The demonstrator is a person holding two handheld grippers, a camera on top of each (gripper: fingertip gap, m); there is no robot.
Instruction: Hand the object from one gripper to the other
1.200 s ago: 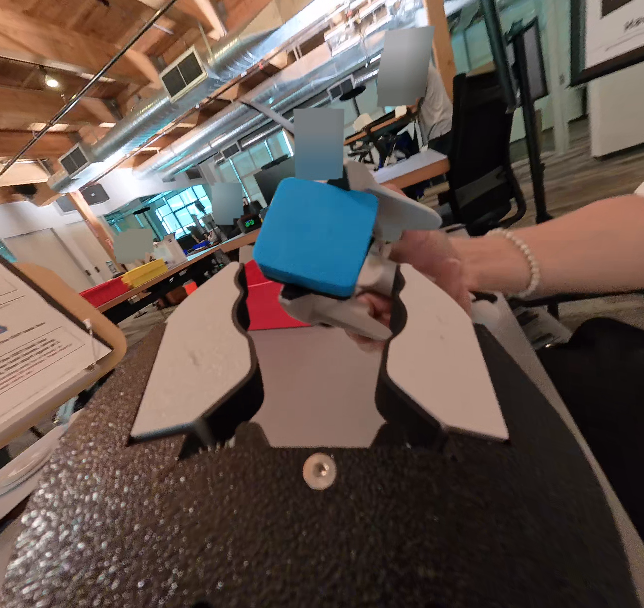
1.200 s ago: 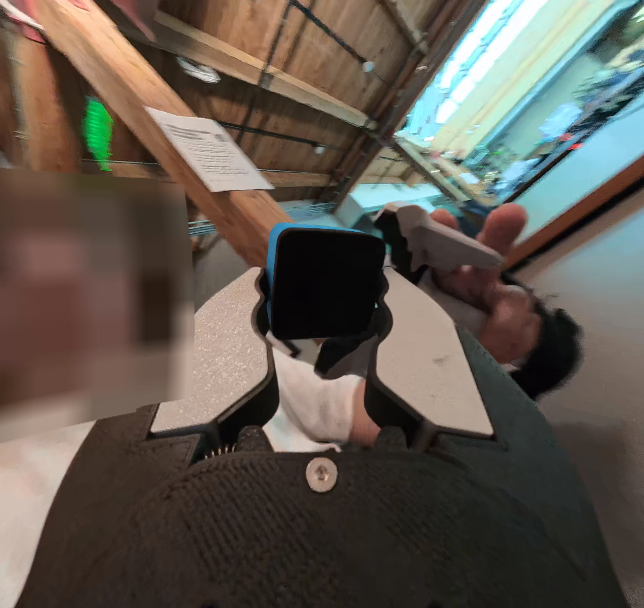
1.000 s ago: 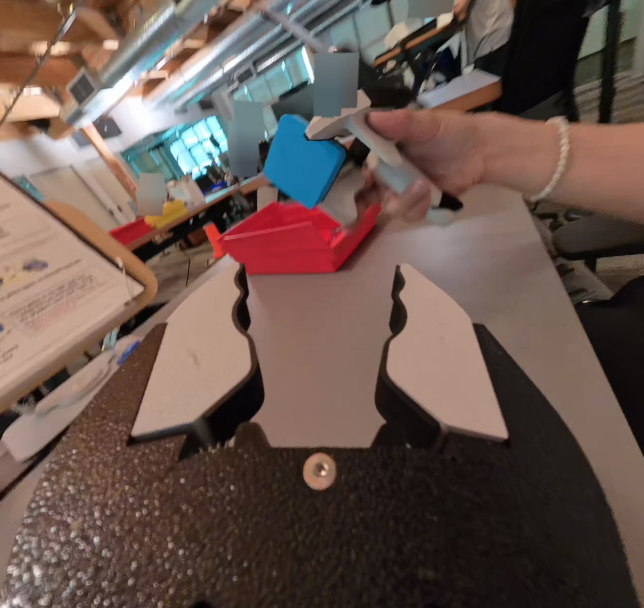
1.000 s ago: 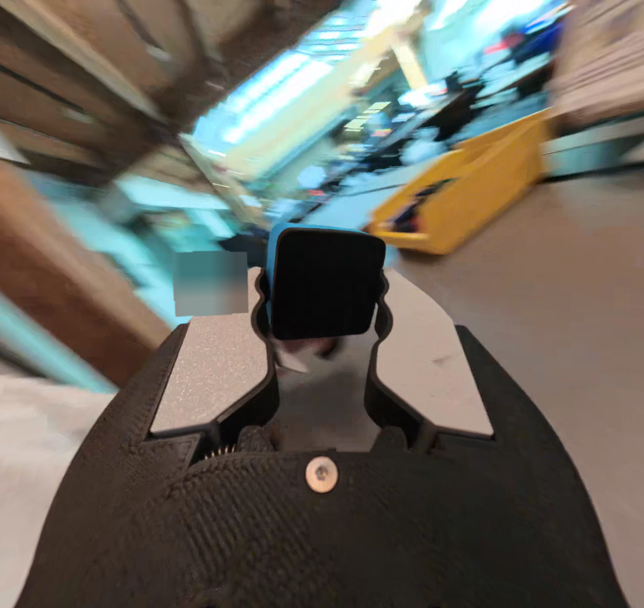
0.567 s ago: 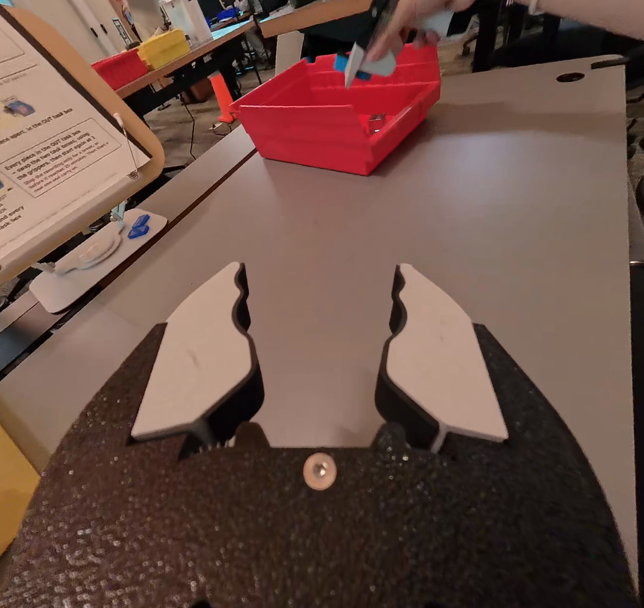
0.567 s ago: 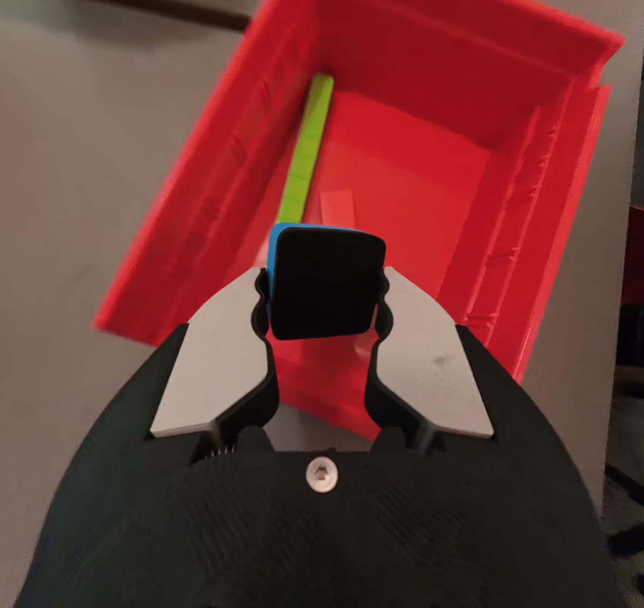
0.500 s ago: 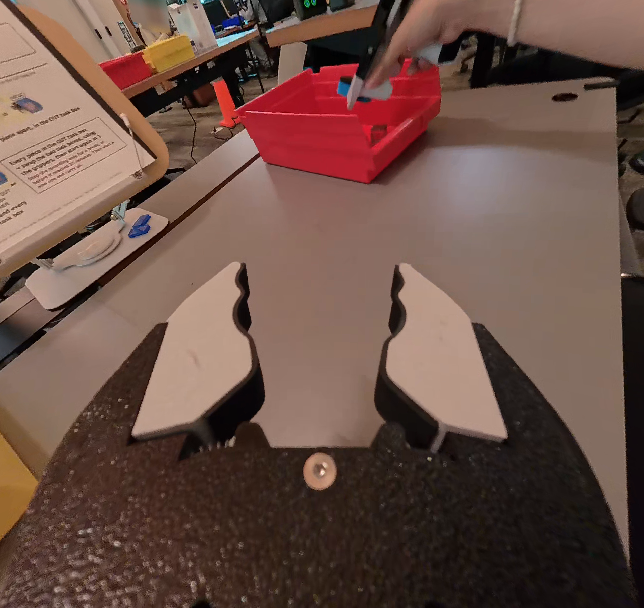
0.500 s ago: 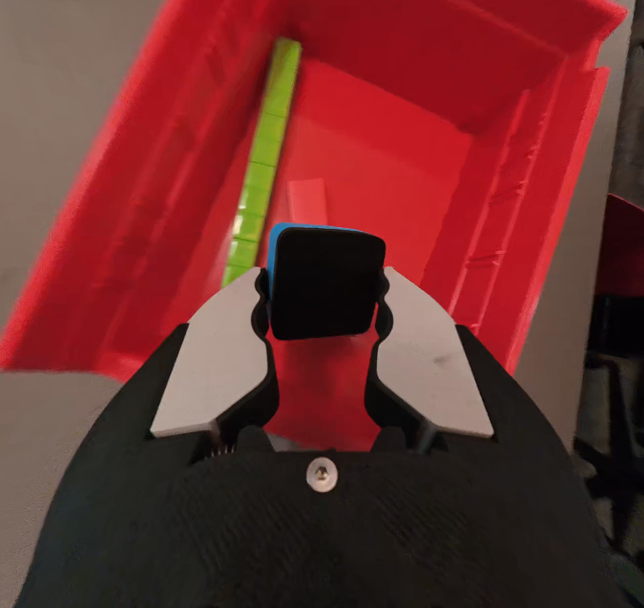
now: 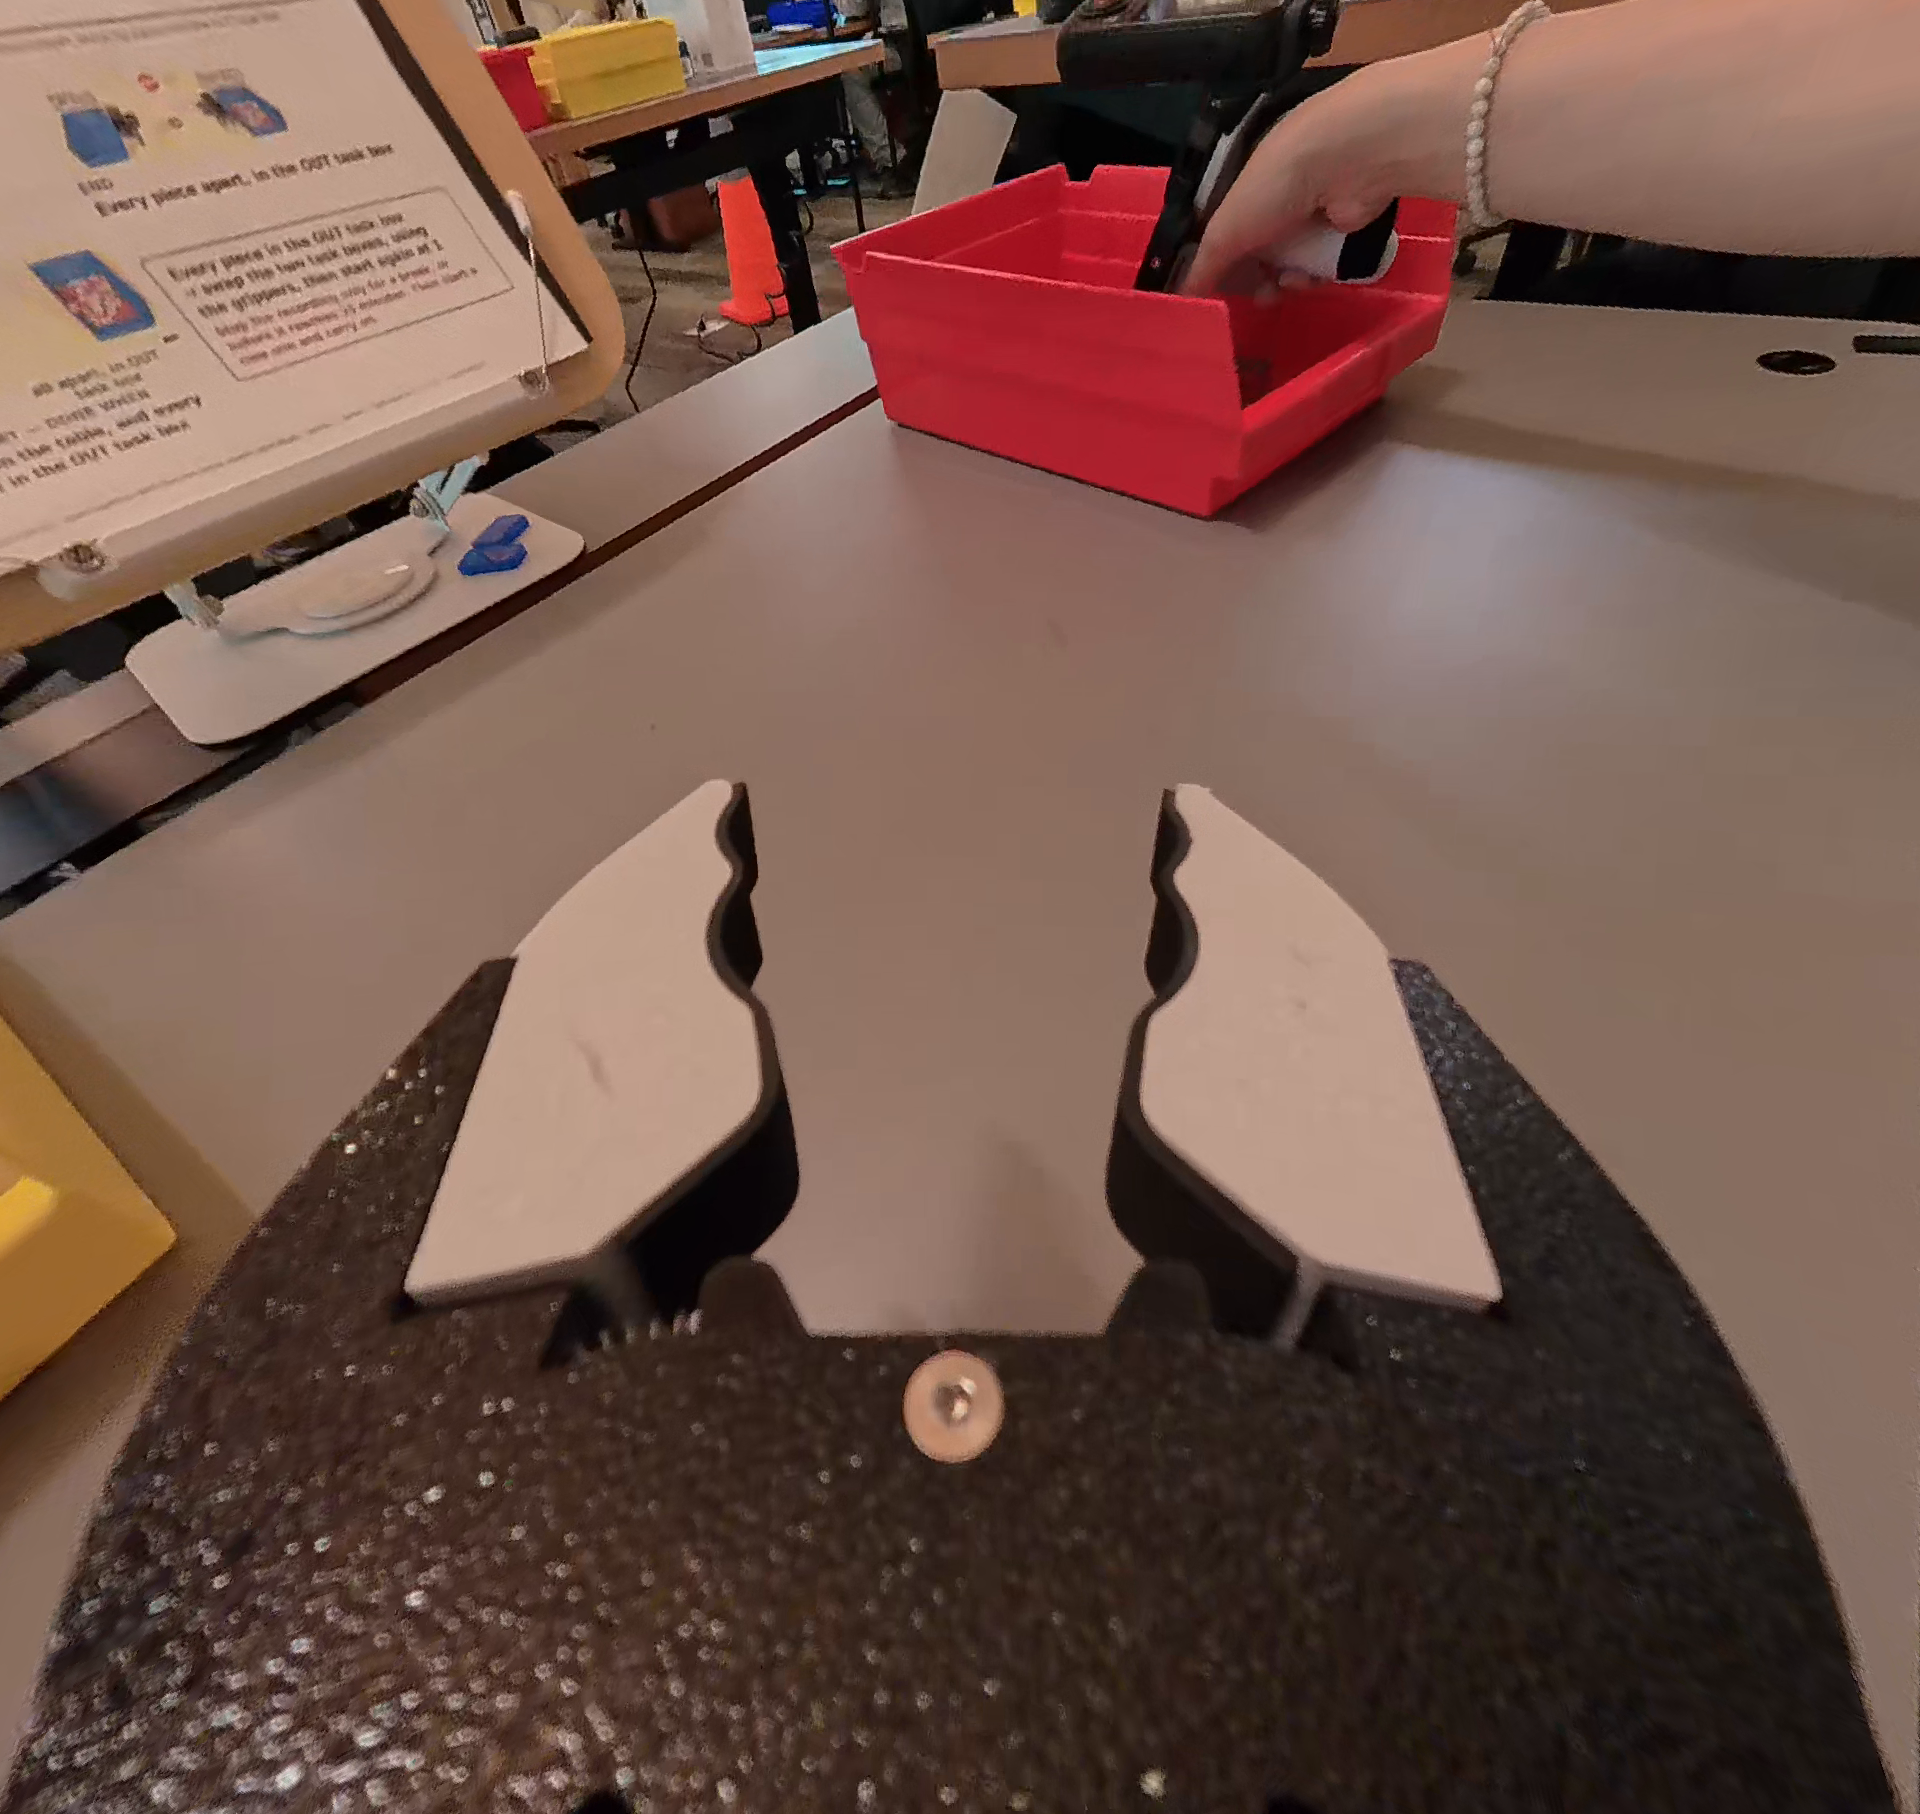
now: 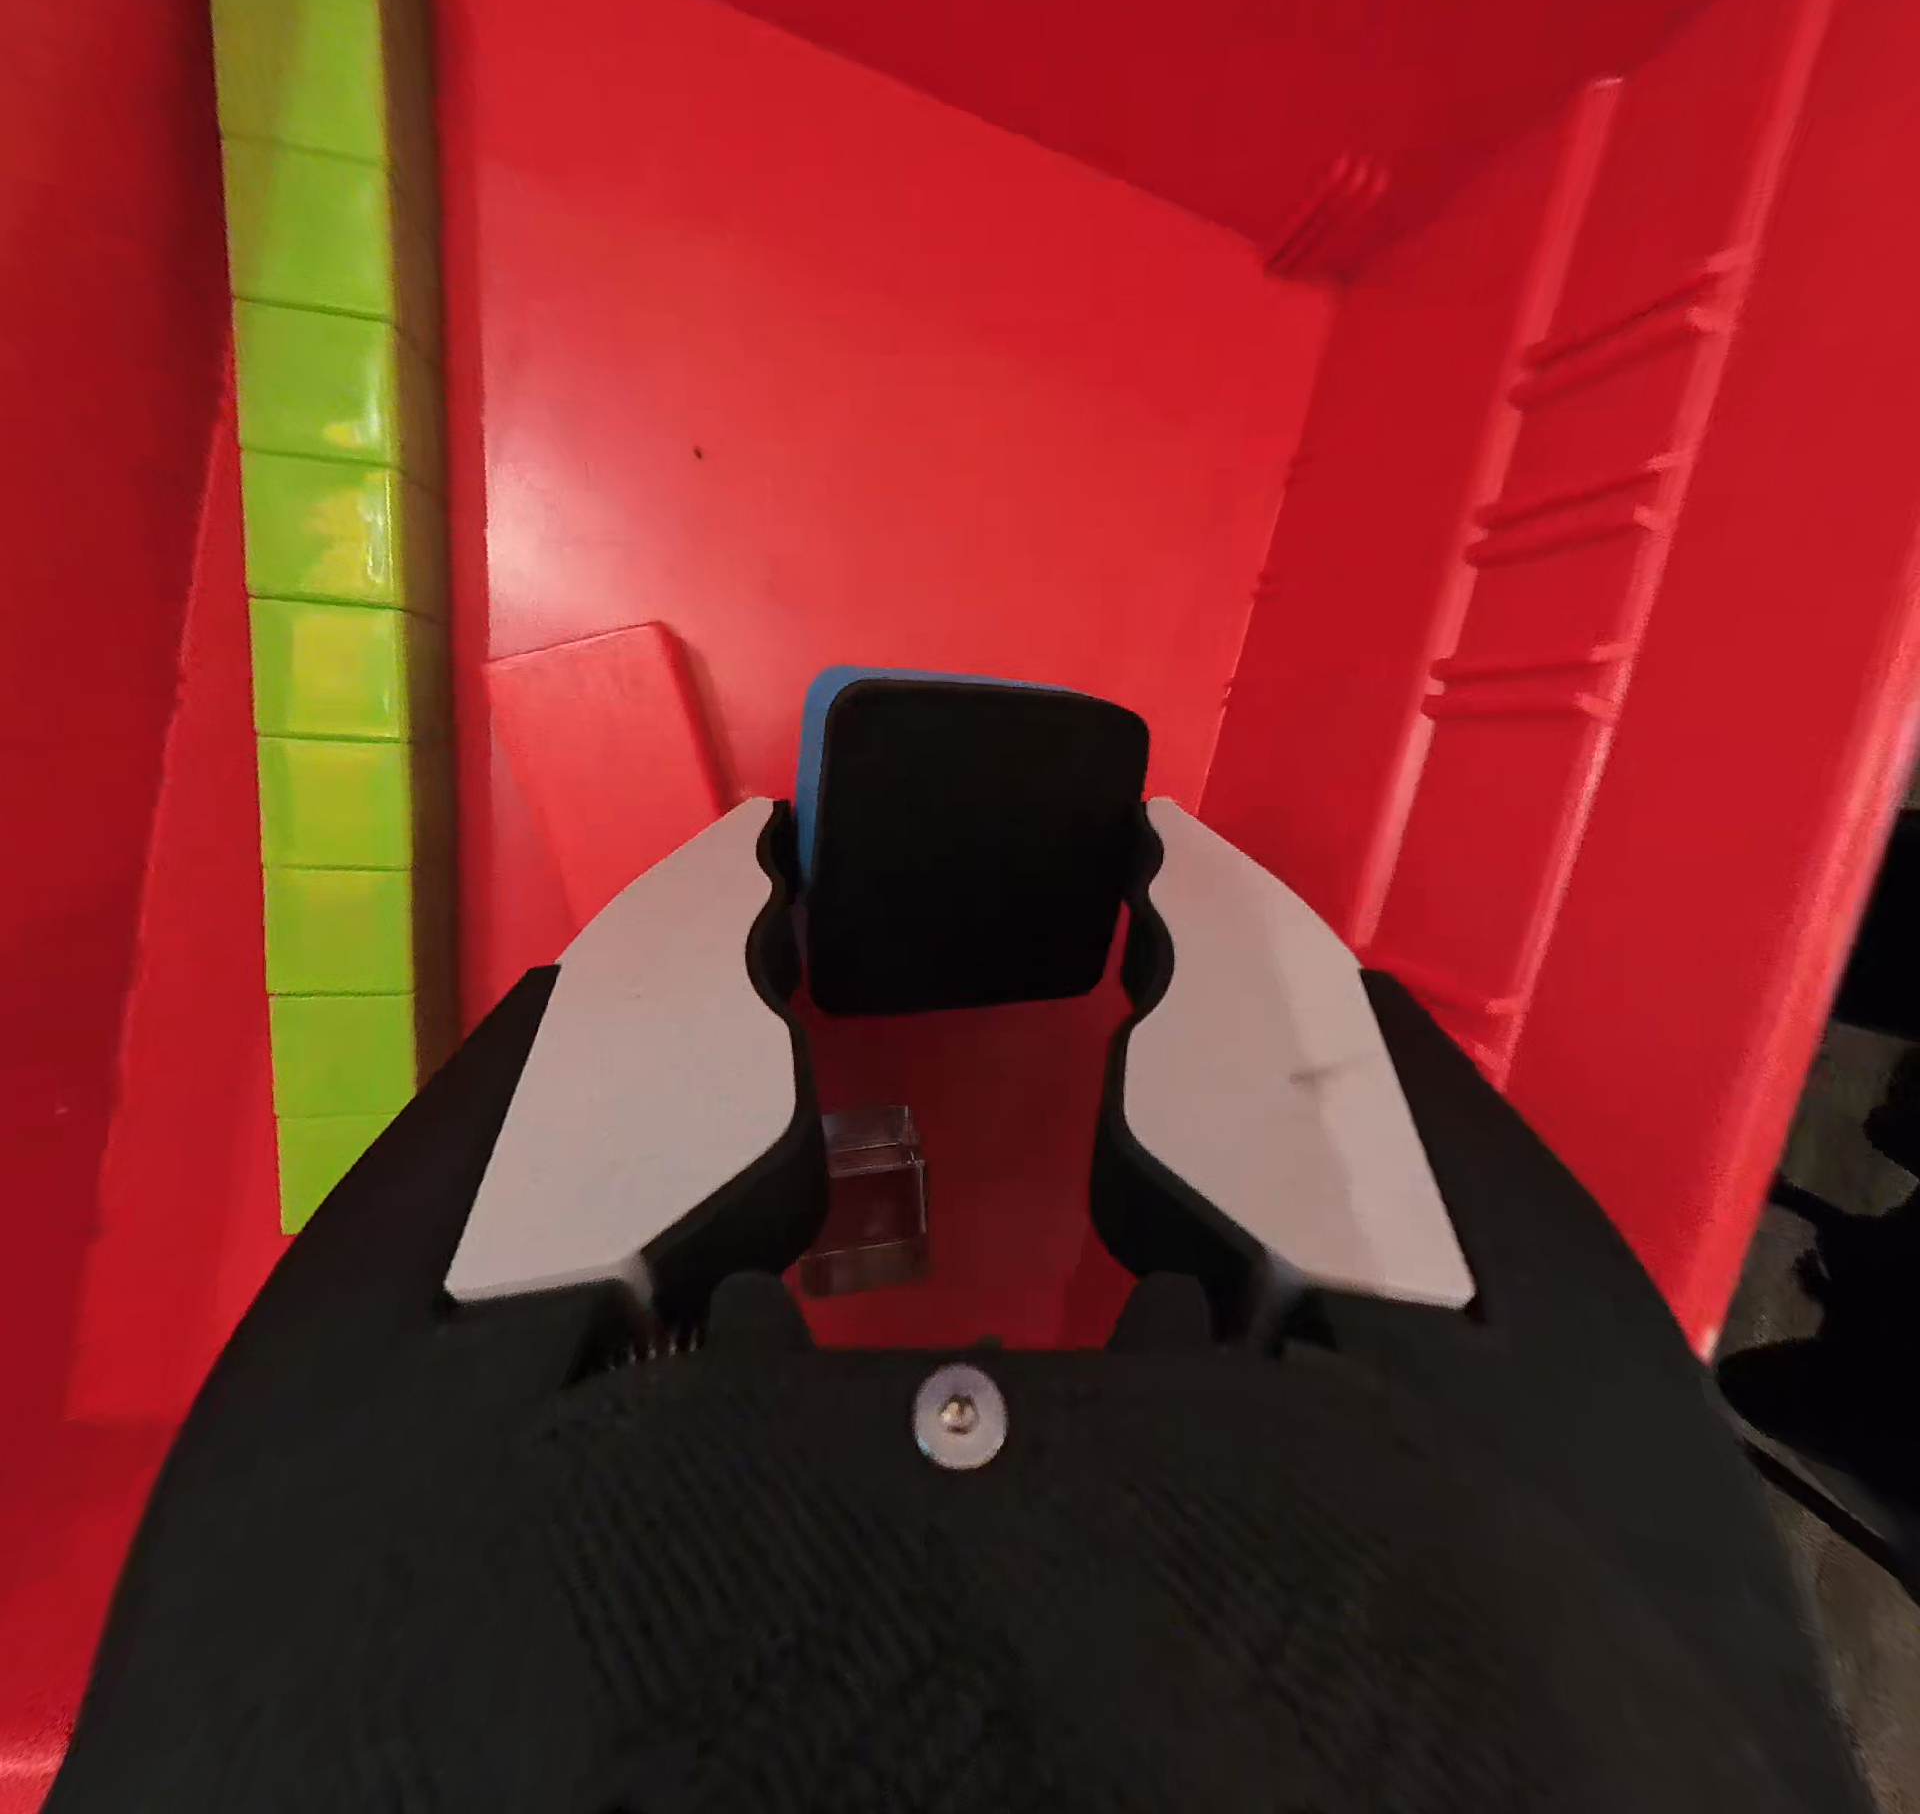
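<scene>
Only in the left wrist view are the grey tabletop (image 9: 1351,725) and spread, empty left claw (image 9: 951,808) seen, whereas inside the red bin (image 10: 1039,154) the blue-and-black object (image 10: 977,860) is shown pinched by the right claw (image 10: 961,829).

The right gripper (image 10: 961,808) has swung from mid-air, where it met the left gripper (image 9: 954,798), down into the red bin (image 10: 1039,206), carrying the blue-and-black object (image 10: 971,860) (clamped throughout) low over a clear cube (image 10: 871,1203). The left gripper has dropped away to hover over the grey table (image 9: 1351,725), its fingers parted.
</scene>
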